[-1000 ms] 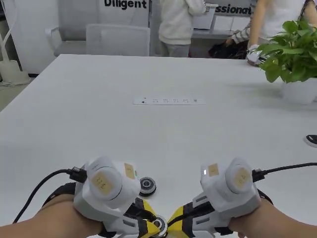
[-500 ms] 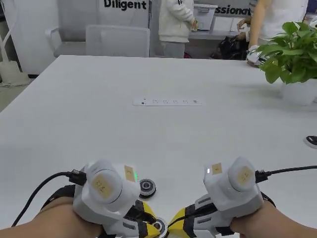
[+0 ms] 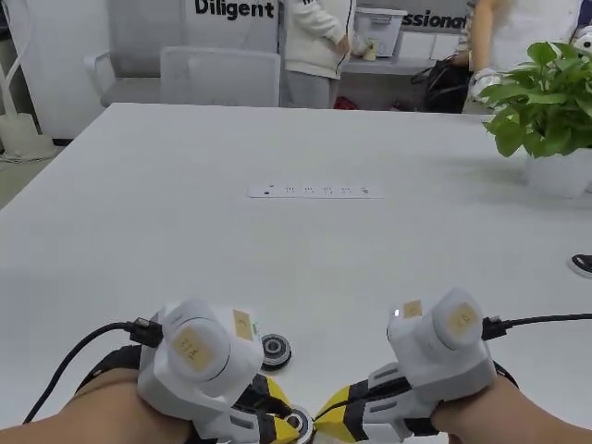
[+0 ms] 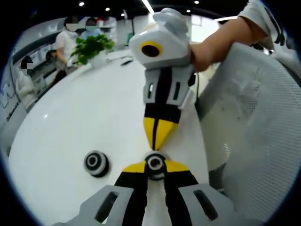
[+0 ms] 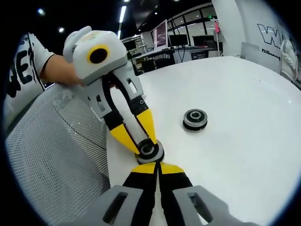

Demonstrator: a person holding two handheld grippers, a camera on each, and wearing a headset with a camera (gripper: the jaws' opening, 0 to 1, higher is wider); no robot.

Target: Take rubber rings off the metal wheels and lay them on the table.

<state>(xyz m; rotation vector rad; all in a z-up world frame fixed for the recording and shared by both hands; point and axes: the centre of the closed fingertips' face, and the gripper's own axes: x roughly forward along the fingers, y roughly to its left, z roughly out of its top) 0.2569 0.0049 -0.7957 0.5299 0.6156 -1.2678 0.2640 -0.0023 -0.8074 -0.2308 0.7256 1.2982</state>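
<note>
A small metal wheel with a black rubber ring (image 4: pixel 155 162) is clamped between the yellow tips of my left gripper (image 4: pixel 156 166) just above the white table (image 3: pixel 305 259). My right gripper (image 5: pixel 157 168) faces it, jaws shut, with its tips touching the wheel's rim (image 5: pixel 149 152); I cannot tell whether any rubber is pinched. In the head view both grippers meet at the bottom edge around this wheel (image 3: pixel 298 423). A second wheel (image 3: pixel 275 350) lies flat on the table just beyond the left gripper (image 3: pixel 277 418), and it also appears in the right gripper view (image 5: pixel 195 118).
A white power strip (image 3: pixel 314 190) lies mid-table. A potted plant (image 3: pixel 546 102) stands at the far right, and a dark object (image 3: pixel 583 264) lies at the right edge. A chair (image 3: pixel 220 74) and people are beyond the far edge. A mesh chair back (image 4: pixel 249 117) is close behind the grippers.
My right gripper's body has drifted slightly to the right. The held wheel, the left gripper and the loose wheel keep their places. People at the back have shifted.
</note>
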